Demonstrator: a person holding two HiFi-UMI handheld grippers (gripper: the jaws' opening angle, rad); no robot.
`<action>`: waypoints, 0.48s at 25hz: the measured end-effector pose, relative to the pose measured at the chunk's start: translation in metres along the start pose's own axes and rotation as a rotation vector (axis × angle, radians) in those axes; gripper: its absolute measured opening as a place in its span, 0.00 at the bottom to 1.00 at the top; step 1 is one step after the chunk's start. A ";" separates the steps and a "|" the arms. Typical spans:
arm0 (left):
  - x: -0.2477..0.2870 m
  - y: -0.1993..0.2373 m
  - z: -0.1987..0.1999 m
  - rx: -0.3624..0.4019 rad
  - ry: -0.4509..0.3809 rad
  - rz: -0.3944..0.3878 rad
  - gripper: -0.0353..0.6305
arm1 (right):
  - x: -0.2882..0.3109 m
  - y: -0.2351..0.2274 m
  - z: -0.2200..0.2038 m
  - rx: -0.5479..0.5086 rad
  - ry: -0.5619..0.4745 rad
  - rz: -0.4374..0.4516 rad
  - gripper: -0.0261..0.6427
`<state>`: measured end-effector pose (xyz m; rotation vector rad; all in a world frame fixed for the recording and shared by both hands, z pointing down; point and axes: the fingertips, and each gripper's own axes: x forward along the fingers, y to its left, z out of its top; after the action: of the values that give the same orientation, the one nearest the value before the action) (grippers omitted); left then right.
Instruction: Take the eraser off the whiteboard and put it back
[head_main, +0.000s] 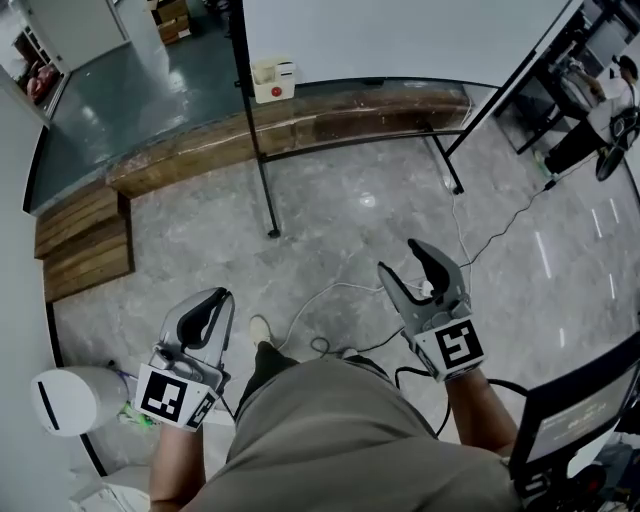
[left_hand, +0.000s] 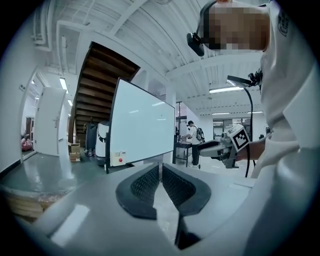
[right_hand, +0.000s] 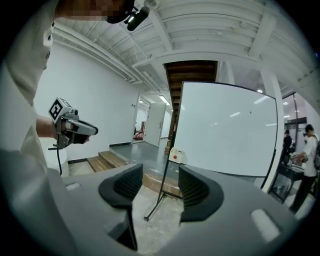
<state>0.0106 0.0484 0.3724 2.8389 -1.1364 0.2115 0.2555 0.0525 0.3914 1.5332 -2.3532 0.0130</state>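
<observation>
At the top of the head view, the eraser (head_main: 273, 80) sits on the whiteboard's (head_main: 400, 30) lower left corner, well apart from the left gripper (head_main: 213, 302), jaws together on nothing, and the right gripper (head_main: 401, 257), jaws apart and empty.

The eraser (head_main: 273, 82) is white with a red spot, the whiteboard (head_main: 400, 35) white and black-framed, the floor (head_main: 340, 230) grey-veined.

This is a large open workspace, an office or lab hall by its fittings. A whiteboard (right_hand: 227, 130) stands on a black frame on a polished grey stone floor (head_main: 330, 230). Wooden steps (head_main: 85, 245) lead up to a raised platform, and a dark staircase (left_hand: 100, 85) rises overhead. The white beamed ceiling (left_hand: 165, 45) carries strip lights (left_hand: 225, 90), and people (left_hand: 192, 142) stand far back.
</observation>
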 end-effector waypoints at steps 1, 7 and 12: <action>0.008 -0.018 0.004 0.007 -0.003 0.003 0.10 | -0.016 -0.009 -0.007 0.009 -0.004 0.005 0.38; 0.021 -0.118 0.011 -0.016 0.014 0.047 0.10 | -0.091 -0.037 -0.060 0.037 0.021 0.099 0.35; 0.017 -0.164 0.000 -0.031 0.078 0.045 0.10 | -0.123 -0.040 -0.073 0.055 0.014 0.139 0.35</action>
<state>0.1358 0.1559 0.3722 2.7540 -1.1774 0.3020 0.3552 0.1584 0.4196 1.3860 -2.4628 0.1216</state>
